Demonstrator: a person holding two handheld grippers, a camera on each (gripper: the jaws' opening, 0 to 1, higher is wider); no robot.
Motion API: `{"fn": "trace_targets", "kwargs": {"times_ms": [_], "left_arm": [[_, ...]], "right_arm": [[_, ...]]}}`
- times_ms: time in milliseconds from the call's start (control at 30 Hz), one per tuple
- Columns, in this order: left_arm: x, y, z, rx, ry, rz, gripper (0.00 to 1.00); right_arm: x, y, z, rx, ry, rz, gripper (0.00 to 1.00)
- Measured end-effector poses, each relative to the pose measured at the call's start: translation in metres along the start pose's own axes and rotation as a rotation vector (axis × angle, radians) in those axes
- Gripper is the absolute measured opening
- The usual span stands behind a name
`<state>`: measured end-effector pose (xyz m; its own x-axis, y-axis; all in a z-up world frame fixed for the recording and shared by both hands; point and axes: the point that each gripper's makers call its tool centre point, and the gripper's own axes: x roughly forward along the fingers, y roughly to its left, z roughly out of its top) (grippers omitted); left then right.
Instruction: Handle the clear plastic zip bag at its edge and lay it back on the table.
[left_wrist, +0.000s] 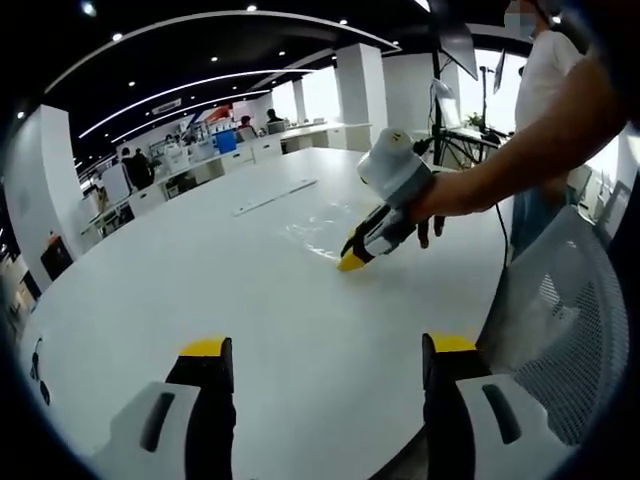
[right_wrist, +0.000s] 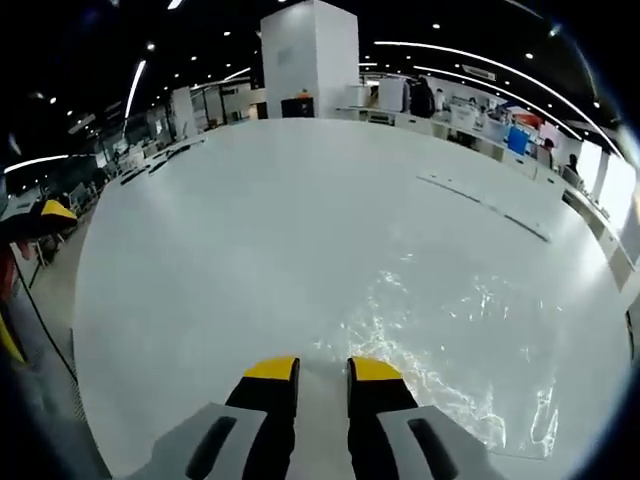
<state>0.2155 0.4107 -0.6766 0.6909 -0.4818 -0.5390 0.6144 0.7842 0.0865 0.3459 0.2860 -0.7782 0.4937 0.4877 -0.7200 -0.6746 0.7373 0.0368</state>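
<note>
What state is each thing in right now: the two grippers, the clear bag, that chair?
left gripper: jaws wide apart, holding nothing, above the table.
right gripper: jaws nearly together at the bag's edge; whether they pinch it is unclear.
clear plastic zip bag: lying flat and crinkled on the table.
mesh chair: unoccupied, beside the table.

Left tool (left_wrist: 328, 352): black jaws with yellow tips on grey housings. Right tool (right_wrist: 322, 372): the same colours. Person: white short-sleeved shirt (left_wrist: 548, 70).

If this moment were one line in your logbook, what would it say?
right tongs: nearly closed at zip bag edge | bag: flat on table | left tongs: open, empty
</note>
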Motion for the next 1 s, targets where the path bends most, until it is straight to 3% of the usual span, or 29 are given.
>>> {"fn": "trace_targets", "kwargs": {"times_ms": [233,367,500,700,867,1000], "left_arm": [[-0.002,-0.001,0.001,-0.005,-0.002,0.000,0.75],[-0.003,-0.003,0.002,-0.001,-0.003,-0.002,0.75],[-0.004,-0.003,0.004,0.006,-0.006,-0.002,0.75],[-0.007,-0.003,0.005,0.005,-0.006,0.003,0.74],[-0.008,-0.002,0.005,0.002,-0.009,0.008,0.74],[-0.009,-0.003,0.006,0.005,-0.007,0.005,0.74]], "right_arm": [[-0.011,-0.004,-0.009,0.008,0.044,0.011,0.13],[-0.010,0.003,0.001,0.054,0.007,0.009,0.30],[0.000,0.005,0.015,0.053,-0.015,-0.014,0.33],[0.009,-0.001,0.012,0.115,0.034,-0.072,0.29],[0.008,-0.014,0.010,0.135,0.036,-0.112,0.20],[0.007,-0.018,0.007,0.065,0.056,-0.121,0.09]]}}
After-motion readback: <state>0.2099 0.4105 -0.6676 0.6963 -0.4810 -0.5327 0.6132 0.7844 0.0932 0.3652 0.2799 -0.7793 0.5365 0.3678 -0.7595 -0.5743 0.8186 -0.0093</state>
